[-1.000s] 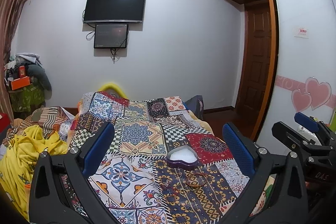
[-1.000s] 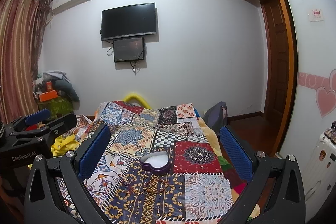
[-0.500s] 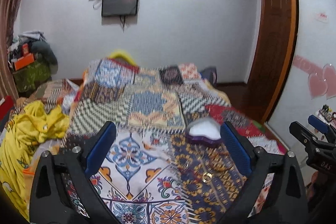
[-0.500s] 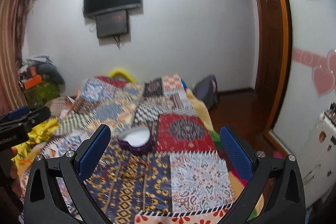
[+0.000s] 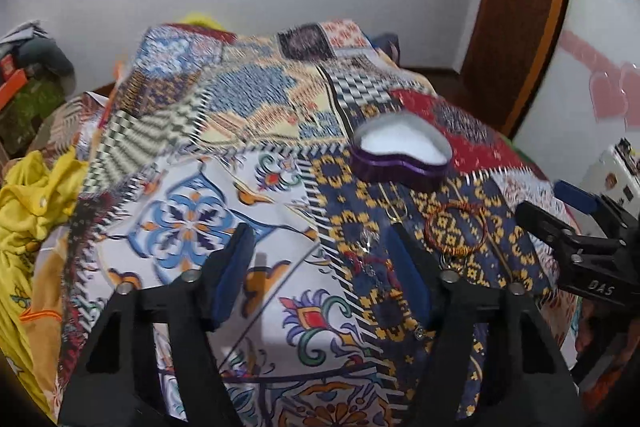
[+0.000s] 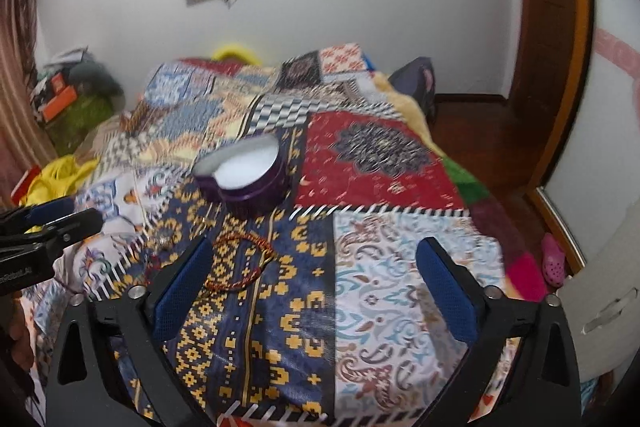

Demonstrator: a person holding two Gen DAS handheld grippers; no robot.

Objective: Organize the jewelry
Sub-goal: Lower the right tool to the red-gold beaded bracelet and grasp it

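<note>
Red-and-orange cord bracelet (image 5: 456, 227): lying flat as an open loop on the blue-and-yellow patch of the bedspread (image 5: 192, 227), just near of the heart-shaped purple box (image 5: 400, 157) and apart from it. Likely very light, limp and a little grippy. Best pinched across one strand of the loop, at the side clear of other pieces, and lifted slowly so that nothing drags along.

Just left of it, thin chains with small pendants (image 5: 370, 239), partly tangled with a dark red cord. Probably slippery and fine, prone to snagging and to slipping through padded jaws. Better taken at a pendant or at a bunched stretch than at a single strand. Exact count of the chains hard to tell through the motion blur.

Box: lid off, white lining showing, nothing visible inside. Rigid and light by the look of it, likely to slide or tip on the soft bedding if nudged at the rim, so best approached from above when dropping pieces in.

Left gripper (image 5: 318, 239): jaws spread and holding nothing, low over the bed, right pad just beside the chains.

Right gripper (image 6: 314, 247): jaws spread wide, holding nothing, the bracelet just inside its left pad.

Further out: a yellow cloth (image 5: 28, 207) heaped at the bed's left edge, a wooden door (image 6: 552, 27) at far right.
</note>
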